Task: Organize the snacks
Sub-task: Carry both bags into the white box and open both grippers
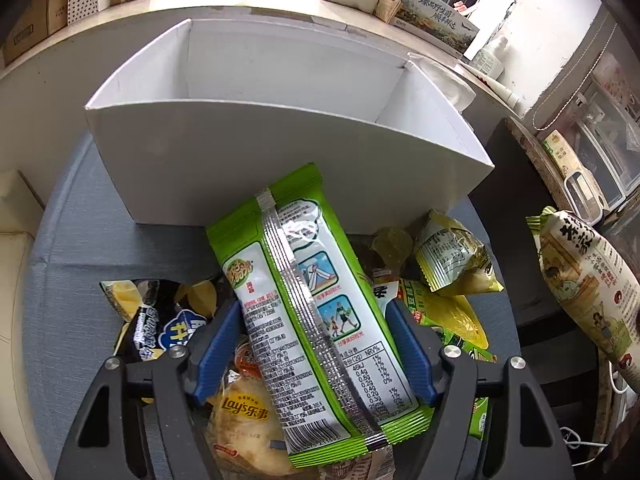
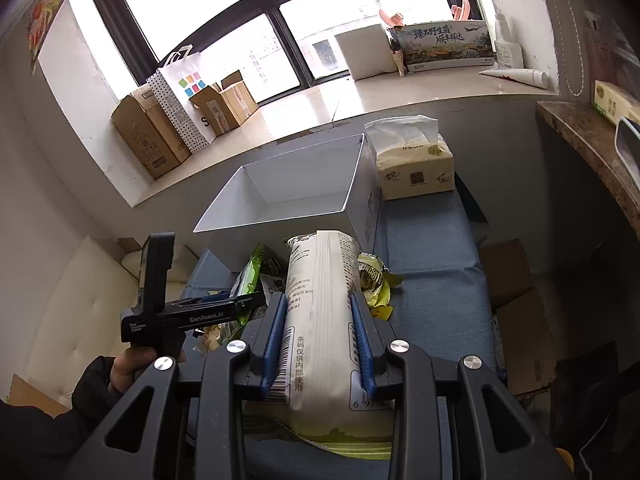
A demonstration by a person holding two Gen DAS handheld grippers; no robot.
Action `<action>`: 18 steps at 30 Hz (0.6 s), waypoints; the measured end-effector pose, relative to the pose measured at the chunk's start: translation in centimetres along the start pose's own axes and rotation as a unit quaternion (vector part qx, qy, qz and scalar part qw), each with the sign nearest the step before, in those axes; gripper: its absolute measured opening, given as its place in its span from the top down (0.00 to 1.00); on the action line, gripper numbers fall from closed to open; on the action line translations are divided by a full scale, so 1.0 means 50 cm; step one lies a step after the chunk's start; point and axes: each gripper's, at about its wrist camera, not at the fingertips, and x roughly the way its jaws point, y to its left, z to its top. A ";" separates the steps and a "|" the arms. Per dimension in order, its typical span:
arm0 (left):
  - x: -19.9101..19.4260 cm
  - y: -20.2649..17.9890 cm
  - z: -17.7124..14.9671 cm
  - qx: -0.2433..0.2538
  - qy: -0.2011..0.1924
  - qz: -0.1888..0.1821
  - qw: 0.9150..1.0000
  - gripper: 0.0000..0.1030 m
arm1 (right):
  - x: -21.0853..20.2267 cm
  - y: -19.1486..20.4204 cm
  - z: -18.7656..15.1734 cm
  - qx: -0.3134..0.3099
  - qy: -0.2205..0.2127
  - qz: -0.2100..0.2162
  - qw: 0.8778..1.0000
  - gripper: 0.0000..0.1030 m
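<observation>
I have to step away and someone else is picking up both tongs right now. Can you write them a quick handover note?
Left tongs: the green-edged packet lies between the pads; contact with both is unclear.
Right tongs: shut on the white printed packet, held above the table.
White box: stands on the blue cloth behind the pile, and no snack is visible in it.
Still loose in front of the box: Lay's bag, black packet, yellow-green packets.
Done: nothing boxed yet. Left: put both packets in, then the pile.
</observation>
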 end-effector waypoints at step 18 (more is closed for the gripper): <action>-0.253 -0.025 0.157 0.177 -0.149 0.056 0.971 0.25 | 0.064 0.105 0.143 -0.039 -0.066 0.005 0.997 0.66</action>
